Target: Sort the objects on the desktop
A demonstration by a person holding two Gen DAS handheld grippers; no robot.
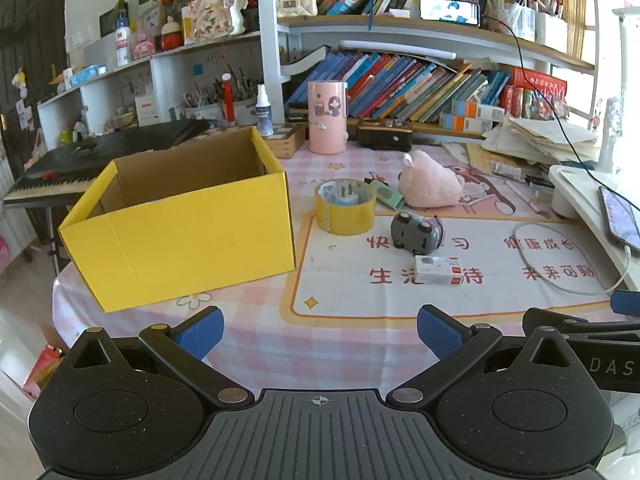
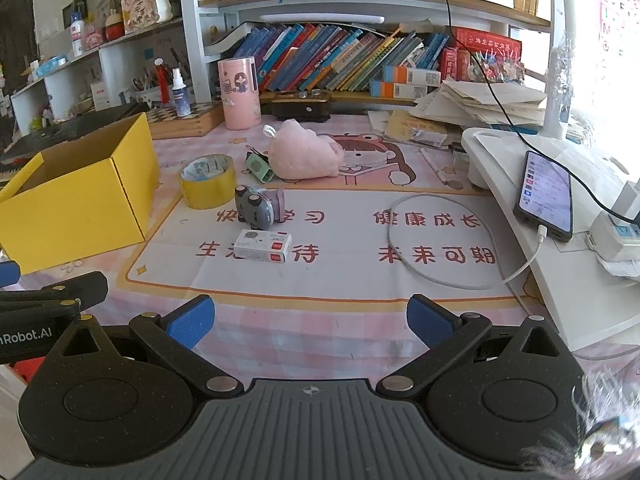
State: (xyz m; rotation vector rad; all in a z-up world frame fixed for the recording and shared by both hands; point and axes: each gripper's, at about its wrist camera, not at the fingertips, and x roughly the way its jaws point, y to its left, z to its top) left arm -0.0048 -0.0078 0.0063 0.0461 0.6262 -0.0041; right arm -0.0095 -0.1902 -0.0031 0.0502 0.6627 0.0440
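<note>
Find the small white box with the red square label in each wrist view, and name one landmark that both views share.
Left wrist: small white box, right of centre, just in front of the grey toy car.
Right wrist: box, left of centre.
Shared landmark: yellow tape roll.

Pretty cluttered study corner here. The surface (image 1: 256,344) has a pink checked cloth, and behind it sits a white bookshelf (image 1: 400,30) crammed with slanting books. There's a lower white shelf unit (image 1: 120,76) off to the left and a black keyboard (image 1: 80,160) on a stand. Bright daylight comes in from the right.
</note>
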